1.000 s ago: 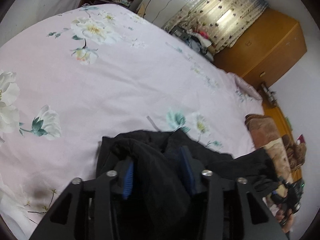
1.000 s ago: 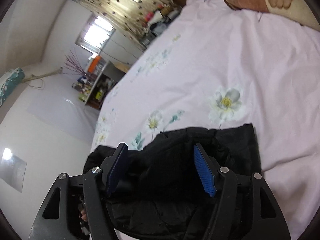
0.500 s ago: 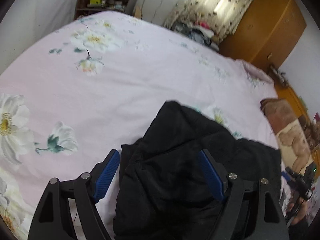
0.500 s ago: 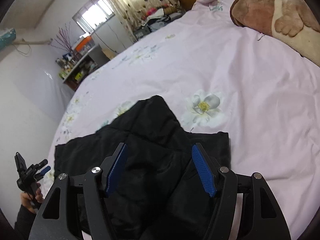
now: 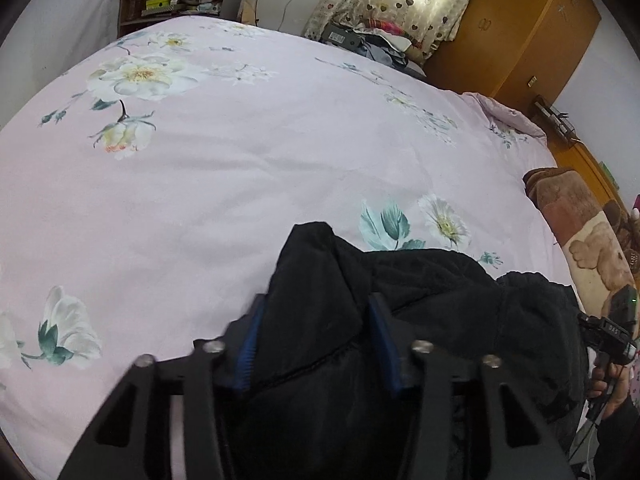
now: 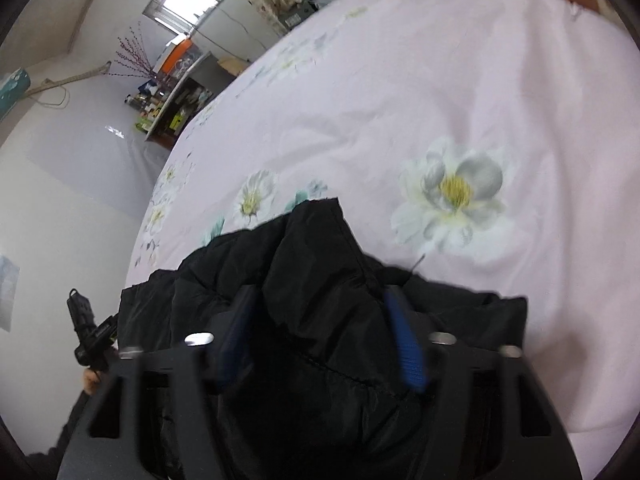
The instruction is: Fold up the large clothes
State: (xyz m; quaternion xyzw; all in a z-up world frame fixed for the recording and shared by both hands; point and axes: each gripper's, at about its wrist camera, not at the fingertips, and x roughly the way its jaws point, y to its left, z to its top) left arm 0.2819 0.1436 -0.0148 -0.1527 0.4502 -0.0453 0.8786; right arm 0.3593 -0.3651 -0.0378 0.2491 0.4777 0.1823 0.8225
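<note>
Both sets of jaws, wide apart half a second ago, have just been closing and now pinch raised folds of the black padded jacket (image 5: pixel 420 292), left gripper (image 5: pixel 316 336) and right gripper (image 6: pixel 320 332) alike, on the pink floral bed cover (image 5: pixel 240 168).

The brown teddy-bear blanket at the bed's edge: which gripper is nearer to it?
Right. The right gripper sits just below the brown teddy-bear blanket in the left wrist view; the left gripper, closing on the black jacket, is farther across the bed.
</note>
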